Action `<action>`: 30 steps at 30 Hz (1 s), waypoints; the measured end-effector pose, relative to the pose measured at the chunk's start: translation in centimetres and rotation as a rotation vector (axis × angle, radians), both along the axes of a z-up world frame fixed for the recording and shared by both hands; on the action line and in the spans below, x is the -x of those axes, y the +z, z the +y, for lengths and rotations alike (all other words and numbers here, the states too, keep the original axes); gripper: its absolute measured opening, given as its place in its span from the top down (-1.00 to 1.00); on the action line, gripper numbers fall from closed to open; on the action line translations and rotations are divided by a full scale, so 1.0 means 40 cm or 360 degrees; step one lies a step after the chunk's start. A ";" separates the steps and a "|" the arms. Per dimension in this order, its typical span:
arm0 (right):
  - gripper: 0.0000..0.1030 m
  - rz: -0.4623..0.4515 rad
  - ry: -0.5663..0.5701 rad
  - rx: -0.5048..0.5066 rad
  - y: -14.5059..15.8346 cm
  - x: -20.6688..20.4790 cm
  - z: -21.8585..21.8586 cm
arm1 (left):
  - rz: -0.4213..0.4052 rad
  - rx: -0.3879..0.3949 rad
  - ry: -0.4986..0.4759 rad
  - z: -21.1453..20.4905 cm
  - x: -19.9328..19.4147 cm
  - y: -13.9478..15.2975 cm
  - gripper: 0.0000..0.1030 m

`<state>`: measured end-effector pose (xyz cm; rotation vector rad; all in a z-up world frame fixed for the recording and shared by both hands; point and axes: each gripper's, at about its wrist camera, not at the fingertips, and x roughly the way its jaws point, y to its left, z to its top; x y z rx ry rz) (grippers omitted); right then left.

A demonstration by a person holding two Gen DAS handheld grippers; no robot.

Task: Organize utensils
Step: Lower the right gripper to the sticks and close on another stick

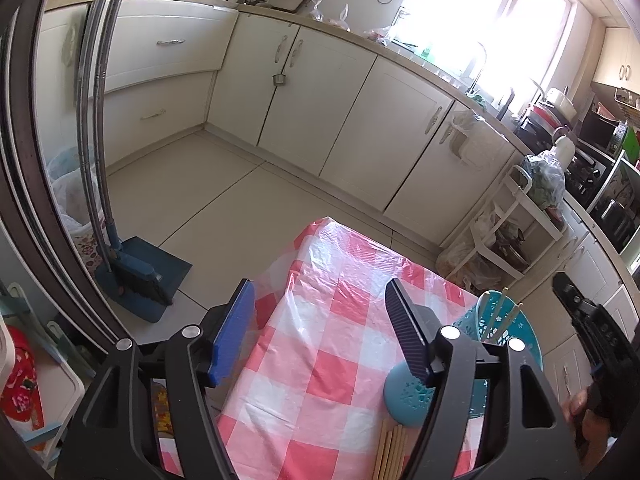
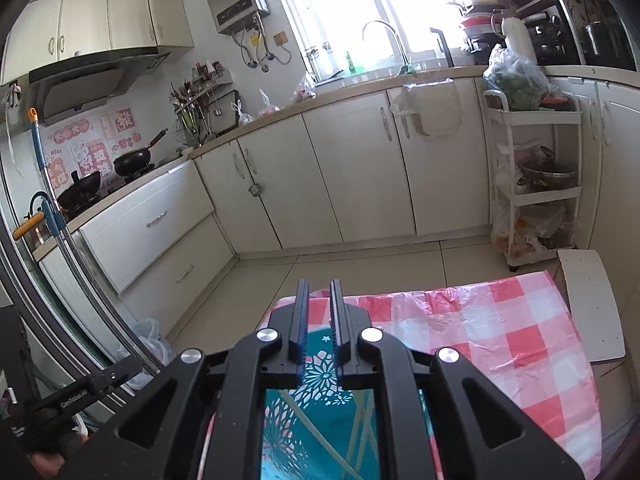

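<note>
A teal perforated utensil holder (image 1: 520, 332) stands on the checked table at the right, with two chopsticks (image 1: 502, 308) upright in it. A rounded teal piece (image 1: 406, 398) sits beside it, partly behind my left finger. A bundle of loose wooden chopsticks (image 1: 390, 452) lies on the cloth near the front edge. My left gripper (image 1: 320, 332) hovers open above the cloth, with nothing between its pads. My right gripper (image 2: 320, 316) hangs right over the holder (image 2: 320, 412); its jaws stand a narrow gap apart with nothing between them. Pale chopsticks (image 2: 356, 436) lean inside the holder.
The small table with its red-and-white plastic cloth (image 1: 320, 360) ends at tiled floor ahead. A blue broom and dustpan (image 1: 140, 276) lean at the left. A white trolley (image 2: 536, 196) with bags stands at the right. A white chair seat (image 2: 592, 304) adjoins the table.
</note>
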<state>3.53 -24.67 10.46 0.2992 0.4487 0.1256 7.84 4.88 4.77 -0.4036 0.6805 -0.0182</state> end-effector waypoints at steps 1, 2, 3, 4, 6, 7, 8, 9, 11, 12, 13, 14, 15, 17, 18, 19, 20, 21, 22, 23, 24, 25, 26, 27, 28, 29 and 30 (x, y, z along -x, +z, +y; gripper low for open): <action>0.78 -0.0034 -0.0010 -0.0002 0.011 0.026 -0.005 | 0.0002 0.0002 0.0004 0.003 0.000 -0.001 -0.26; 0.78 -0.0082 -0.0022 -0.0003 0.023 0.066 -0.010 | 0.0004 0.0004 0.0007 0.005 0.001 -0.002 -0.26; 0.78 -0.0125 -0.0031 0.0004 0.032 0.110 -0.011 | 0.0006 0.0004 0.0010 0.006 0.001 -0.003 -0.26; 0.78 -0.0149 -0.0035 0.0015 0.033 0.144 -0.009 | 0.0007 0.0003 0.0011 0.007 0.002 -0.003 -0.27; 0.79 -0.0137 -0.0015 0.0047 0.006 0.219 0.005 | 0.0009 0.0000 0.0011 0.007 0.003 -0.004 -0.27; 0.79 -0.0090 0.0005 0.0066 -0.023 0.246 0.016 | 0.0009 0.0000 0.0010 0.006 0.004 -0.005 -0.27; 0.79 -0.0003 0.0039 0.0088 -0.066 0.267 0.032 | 0.0011 -0.0001 0.0008 0.005 0.005 -0.006 -0.27; 0.79 0.0114 0.0088 0.0110 -0.120 0.276 0.050 | 0.0013 -0.0003 0.0004 0.003 0.006 -0.007 -0.27; 0.79 0.0344 0.0154 0.0133 -0.227 0.272 0.081 | 0.0016 -0.0013 -0.0006 -0.001 0.011 -0.009 -0.27; 0.79 0.0444 0.0176 0.0126 -0.274 0.263 0.089 | 0.0017 -0.0023 -0.0011 -0.003 0.014 -0.011 -0.27; 0.79 0.0534 0.0191 0.0123 -0.317 0.251 0.097 | 0.0019 -0.0032 -0.0014 -0.005 0.016 -0.013 -0.27; 0.79 0.0594 0.0178 0.0134 -0.351 0.239 0.104 | 0.0023 -0.0043 -0.0019 -0.007 0.016 -0.015 -0.27; 0.79 0.0629 0.0162 0.0142 -0.375 0.230 0.106 | 0.0030 -0.0051 -0.0023 -0.006 0.016 -0.018 -0.27; 0.79 0.0686 0.0144 0.0128 -0.403 0.209 0.108 | 0.0042 -0.0058 -0.0026 -0.001 0.015 -0.021 -0.27; 0.79 0.0694 0.0141 0.0131 -0.409 0.204 0.109 | 0.0044 -0.0058 -0.0025 0.003 0.015 -0.021 -0.27; 0.79 0.0698 0.0143 0.0143 -0.413 0.197 0.110 | 0.0045 -0.0057 -0.0021 0.008 0.013 -0.022 -0.27; 0.79 0.0699 0.0143 0.0144 -0.414 0.196 0.111 | 0.0046 -0.0052 -0.0017 0.011 0.013 -0.021 -0.27; 0.79 0.0697 0.0137 0.0147 -0.415 0.195 0.109 | 0.0047 -0.0047 -0.0014 0.012 0.011 -0.021 -0.27; 0.79 0.0697 0.0134 0.0152 -0.415 0.197 0.110 | 0.0049 -0.0041 -0.0014 0.012 0.011 -0.022 -0.28; 0.79 0.0706 0.0134 0.0148 -0.417 0.194 0.109 | 0.0050 -0.0041 -0.0017 0.010 0.010 -0.022 -0.28; 0.79 0.0705 0.0134 0.0140 -0.418 0.193 0.109 | 0.0050 -0.0046 -0.0022 0.008 0.010 -0.023 -0.28; 0.79 0.0703 0.0137 0.0131 -0.420 0.197 0.103 | 0.0050 -0.0056 -0.0028 0.004 0.010 -0.023 -0.28; 0.79 0.0697 0.0144 0.0120 -0.416 0.198 0.104 | 0.0050 -0.0063 -0.0033 0.000 0.009 -0.024 -0.28; 0.79 0.0689 0.0150 0.0116 -0.415 0.201 0.104 | 0.0050 -0.0066 -0.0037 -0.002 0.009 -0.025 -0.28; 0.79 0.0683 0.0159 0.0116 -0.412 0.201 0.108 | 0.0052 -0.0068 -0.0040 -0.002 0.008 -0.026 -0.28; 0.79 0.0682 0.0165 0.0119 -0.412 0.201 0.110 | 0.0054 -0.0070 -0.0040 -0.003 0.007 -0.027 -0.28; 0.79 0.0691 0.0171 0.0132 -0.415 0.199 0.114 | 0.0057 -0.0070 -0.0040 -0.004 0.007 -0.028 -0.28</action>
